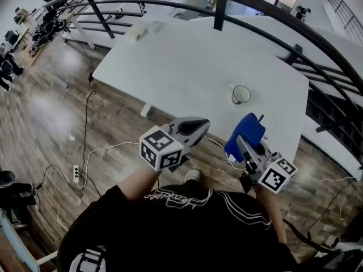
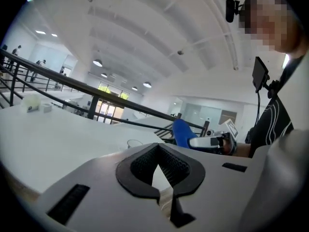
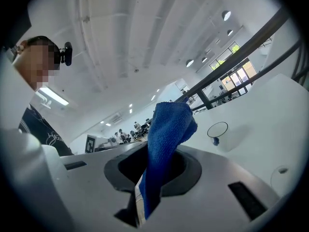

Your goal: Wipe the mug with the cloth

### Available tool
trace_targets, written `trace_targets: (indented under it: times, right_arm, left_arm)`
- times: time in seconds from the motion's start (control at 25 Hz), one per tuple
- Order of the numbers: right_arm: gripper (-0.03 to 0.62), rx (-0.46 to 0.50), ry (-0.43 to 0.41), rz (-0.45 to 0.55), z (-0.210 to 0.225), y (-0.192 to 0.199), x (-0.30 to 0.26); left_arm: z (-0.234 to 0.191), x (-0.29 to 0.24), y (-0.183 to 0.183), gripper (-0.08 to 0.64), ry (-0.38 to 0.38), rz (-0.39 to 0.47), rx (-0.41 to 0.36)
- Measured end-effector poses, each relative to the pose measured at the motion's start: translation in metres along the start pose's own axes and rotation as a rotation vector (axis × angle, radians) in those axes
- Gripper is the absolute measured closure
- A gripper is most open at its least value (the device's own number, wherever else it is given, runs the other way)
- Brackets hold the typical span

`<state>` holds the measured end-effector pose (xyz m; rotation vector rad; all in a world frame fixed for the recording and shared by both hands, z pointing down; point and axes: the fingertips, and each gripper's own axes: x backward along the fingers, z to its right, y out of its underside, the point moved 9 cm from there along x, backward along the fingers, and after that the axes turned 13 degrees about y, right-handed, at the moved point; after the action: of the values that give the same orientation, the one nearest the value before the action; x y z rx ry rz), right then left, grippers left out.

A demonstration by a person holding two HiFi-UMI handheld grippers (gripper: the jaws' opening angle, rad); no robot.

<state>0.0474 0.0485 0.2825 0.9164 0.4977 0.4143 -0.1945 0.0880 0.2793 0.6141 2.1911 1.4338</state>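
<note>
The cloth (image 1: 248,130) is clamped in the right tool (image 1: 243,143); the left tool (image 1: 195,126) is closed, empty. The mug (image 1: 241,94) is seen at 12 o'clock.

White tables (image 1: 187,72) on wood-plank floor (image 1: 51,129), black railing (image 1: 317,38) behind.

A white table (image 1: 187,72) bears a mug (image 1: 241,94) near its right side.
</note>
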Motion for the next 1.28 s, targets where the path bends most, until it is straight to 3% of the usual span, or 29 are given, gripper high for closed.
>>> trace_targets:
  times: [0.24, 0.64, 0.92, 1.08, 1.28]
  right_arm:
    - [0.538, 0.002, 0.029, -0.023, 0.039, -0.014, -0.040]
    - [0.538, -0.086, 0.036, -0.057, 0.118, -0.030, -0.071]
    - [0.538, -0.067, -0.088, -0.161, 0.188, -0.047, -0.104]
    - [0.538, -0.045, -0.119, -0.196, 0.220, -0.059, -0.120]
    - [0.538, -0.023, -0.175, -0.227, 0.243, -0.069, -0.146]
  left_arm:
    - [-0.073, -0.035, -0.005, 0.552, 0.027, -0.062, -0.080]
    - [-0.135, -0.100, -0.003, 0.552, 0.020, -0.176, -0.078]
    - [-0.195, -0.149, 0.015, 0.546, 0.001, -0.260, -0.080]
    - [-0.222, -0.175, 0.029, 0.469, -0.008, -0.298, -0.081]
    - [-0.255, -0.194, 0.043, 0.449, 0.022, -0.345, -0.081]
